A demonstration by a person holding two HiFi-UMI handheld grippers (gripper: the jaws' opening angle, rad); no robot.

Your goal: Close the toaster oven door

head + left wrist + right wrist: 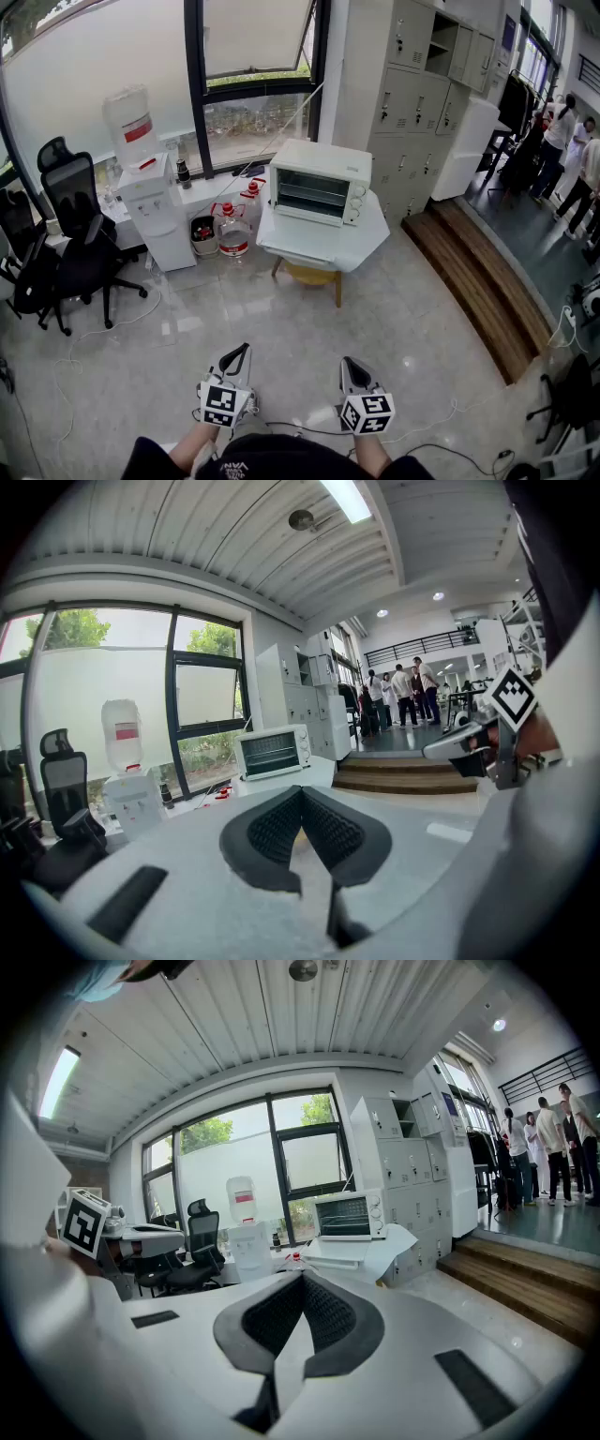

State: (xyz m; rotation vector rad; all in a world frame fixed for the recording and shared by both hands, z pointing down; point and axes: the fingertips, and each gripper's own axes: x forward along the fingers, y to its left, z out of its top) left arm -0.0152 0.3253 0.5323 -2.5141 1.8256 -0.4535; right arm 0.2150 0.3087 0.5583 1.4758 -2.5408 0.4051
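The white toaster oven (319, 182) stands on a small white table (319, 246) by the window, well ahead of me across the floor. Its dark glass door looks upright against the front. The oven shows small in the left gripper view (272, 751) and in the right gripper view (348, 1214). My left gripper (243, 350) and right gripper (348, 362) are held low near my body, side by side, pointing toward the oven. Both are shut, jaws meeting at the tips, with nothing between them (301, 790) (302, 1277).
A water dispenser (148, 192) and water jugs (232, 228) stand left of the table. Black office chairs (80, 246) are at far left. Grey lockers (412, 103) and a wooden step (480, 281) lie to the right, with people (562, 141) beyond. Cables (441, 412) trail on the tiled floor.
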